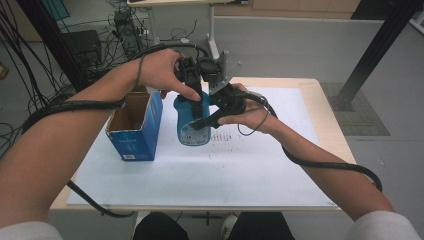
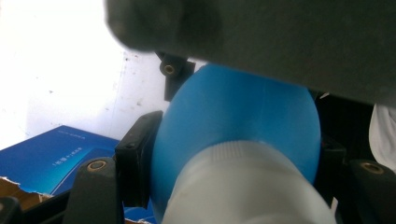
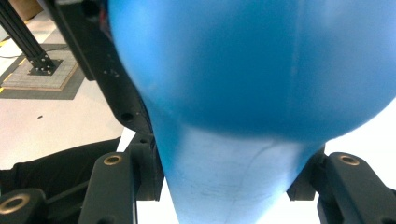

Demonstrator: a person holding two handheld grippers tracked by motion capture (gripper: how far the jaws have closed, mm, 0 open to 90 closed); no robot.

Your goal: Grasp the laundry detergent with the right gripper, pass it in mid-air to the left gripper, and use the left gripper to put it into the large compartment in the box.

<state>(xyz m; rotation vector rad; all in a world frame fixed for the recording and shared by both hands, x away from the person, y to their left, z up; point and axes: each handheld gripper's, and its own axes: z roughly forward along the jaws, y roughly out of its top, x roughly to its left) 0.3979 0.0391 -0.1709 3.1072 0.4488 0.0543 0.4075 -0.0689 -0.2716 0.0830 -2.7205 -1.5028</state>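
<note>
A: Status?
B: Desk (image 1: 280, 165), open box (image 1: 134, 122) at left. Blue bottle (image 1: 192, 125) is out, upright beside it. My left tool (image 1: 192, 82) clamps its white cap (image 2: 243, 186), right tool (image 1: 212, 117) clamps the body. Cap not off yet.

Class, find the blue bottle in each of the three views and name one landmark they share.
High view: blue bottle upright at table centre, right of the blue box.
Left gripper view: centre, between the jaws.
Right gripper view: centre and top.
Shared landmark: the white table sheet.
</note>
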